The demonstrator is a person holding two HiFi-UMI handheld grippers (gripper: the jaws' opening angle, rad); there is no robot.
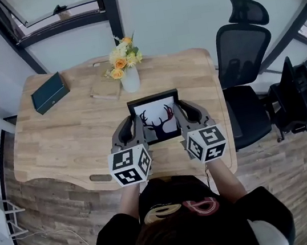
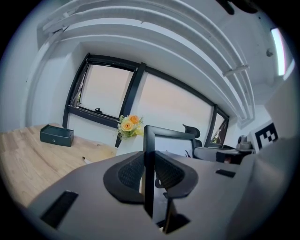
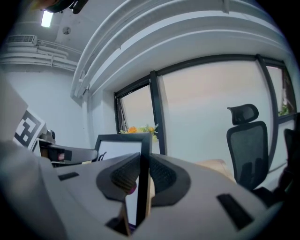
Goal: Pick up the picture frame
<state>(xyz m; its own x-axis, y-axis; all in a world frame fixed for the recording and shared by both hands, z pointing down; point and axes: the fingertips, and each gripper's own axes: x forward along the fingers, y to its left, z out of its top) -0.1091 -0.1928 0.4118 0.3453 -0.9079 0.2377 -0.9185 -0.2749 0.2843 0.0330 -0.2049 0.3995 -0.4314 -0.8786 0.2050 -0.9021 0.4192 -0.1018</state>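
A black picture frame (image 1: 156,118) with a deer silhouette on white is held above the wooden table (image 1: 68,132), between my two grippers. My left gripper (image 1: 136,122) is shut on the frame's left edge (image 2: 149,168), its dark pads pressed on both faces. My right gripper (image 1: 177,110) is shut on the frame's right edge (image 3: 144,173) in the same way. In both gripper views the frame stands upright and edge-on between the jaws. The person's arms reach forward from the bottom of the head view.
A white vase of yellow and orange flowers (image 1: 126,65) stands behind the frame, next to a tan notebook (image 1: 105,89). A dark green box (image 1: 49,93) lies at the table's far left. A black office chair (image 1: 243,70) stands right of the table.
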